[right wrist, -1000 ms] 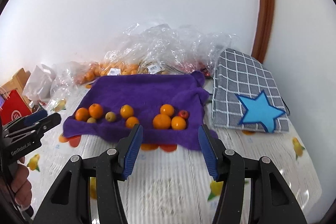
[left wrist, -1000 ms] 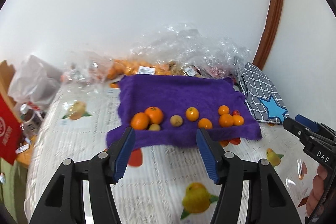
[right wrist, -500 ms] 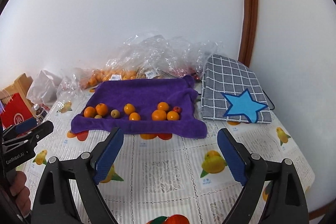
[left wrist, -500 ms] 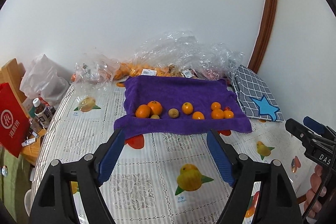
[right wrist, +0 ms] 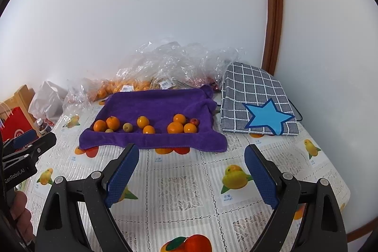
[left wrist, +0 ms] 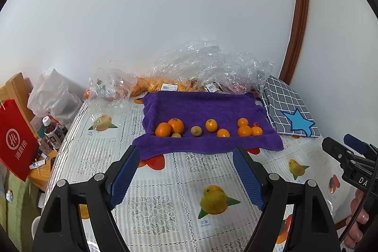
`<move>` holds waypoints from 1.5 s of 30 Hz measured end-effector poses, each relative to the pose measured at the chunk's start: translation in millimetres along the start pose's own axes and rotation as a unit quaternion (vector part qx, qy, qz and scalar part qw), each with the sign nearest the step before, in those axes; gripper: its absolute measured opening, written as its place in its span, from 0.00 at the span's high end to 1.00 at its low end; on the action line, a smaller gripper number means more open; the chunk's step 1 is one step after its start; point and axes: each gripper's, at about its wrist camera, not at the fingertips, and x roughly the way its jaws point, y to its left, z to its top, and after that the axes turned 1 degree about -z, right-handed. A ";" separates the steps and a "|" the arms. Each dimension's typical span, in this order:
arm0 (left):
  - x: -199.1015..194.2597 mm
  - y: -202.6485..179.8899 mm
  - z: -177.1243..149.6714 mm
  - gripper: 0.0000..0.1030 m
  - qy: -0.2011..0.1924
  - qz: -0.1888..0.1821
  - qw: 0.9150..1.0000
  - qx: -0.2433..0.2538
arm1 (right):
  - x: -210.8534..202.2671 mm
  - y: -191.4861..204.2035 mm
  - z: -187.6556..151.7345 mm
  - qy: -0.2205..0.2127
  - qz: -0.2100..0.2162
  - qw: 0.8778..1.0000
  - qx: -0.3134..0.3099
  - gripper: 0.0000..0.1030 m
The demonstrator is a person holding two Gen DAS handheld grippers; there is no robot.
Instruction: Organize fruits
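Observation:
A purple towel (left wrist: pixel 203 108) (right wrist: pixel 153 105) lies on the table with fruit in a row near its front edge. At the left are two oranges (left wrist: pixel 170 128) (right wrist: pixel 107 124) with small brownish fruits (left wrist: pixel 196 131) (right wrist: pixel 127 126) beside them. In the middle are two small oranges (left wrist: pixel 216 128) (right wrist: pixel 145 125). At the right is a cluster of three oranges (left wrist: pixel 246 128) (right wrist: pixel 180 125) with a small red fruit (right wrist: pixel 194 121). My left gripper (left wrist: pixel 186 171) is open and empty, short of the towel. My right gripper (right wrist: pixel 189 169) is open and empty, also short of it.
Clear plastic bags (left wrist: pixel 200 70) of fruit lie behind the towel by the wall. A grey checked cushion with a blue star (right wrist: pixel 257 100) lies at the right. A red bag (left wrist: pixel 15 138), a bottle (left wrist: pixel 53 131) and a white bag stand off the table's left edge.
Both grippers have pulled back from the towel and risen, and both have opened wider. The fruit has not moved.

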 end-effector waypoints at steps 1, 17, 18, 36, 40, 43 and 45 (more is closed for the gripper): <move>-0.6 -0.5 0.1 0.23 -0.001 0.002 1.000 0.001 | 0.3 -0.1 -0.5 0.001 0.000 1.000 0.001 0.12; -1.6 -4.2 0.8 0.22 -0.001 0.000 1.000 0.000 | -1.0 -4.5 -3.4 0.003 -0.004 1.000 0.007 0.12; -1.9 -4.5 0.9 0.22 -0.001 0.000 1.000 0.000 | -1.1 -4.5 -3.3 0.003 -0.004 1.000 0.008 0.13; -3.4 -3.9 1.2 0.22 -0.002 0.000 1.000 0.001 | -6.4 -2.2 -2.1 -0.002 -0.006 1.000 0.009 0.12; -4.6 -3.0 2.7 0.22 -0.002 0.001 1.000 0.002 | -7.6 -1.7 -3.3 -0.001 -0.003 1.000 0.011 0.12; -5.0 -3.2 2.7 0.22 -0.002 0.002 1.000 0.002 | -7.7 -1.1 -3.5 -0.001 -0.003 1.000 0.011 0.13; -5.5 -3.1 3.1 0.22 -0.002 0.003 1.000 0.003 | -7.5 -1.0 -3.6 0.000 -0.004 1.000 0.012 0.12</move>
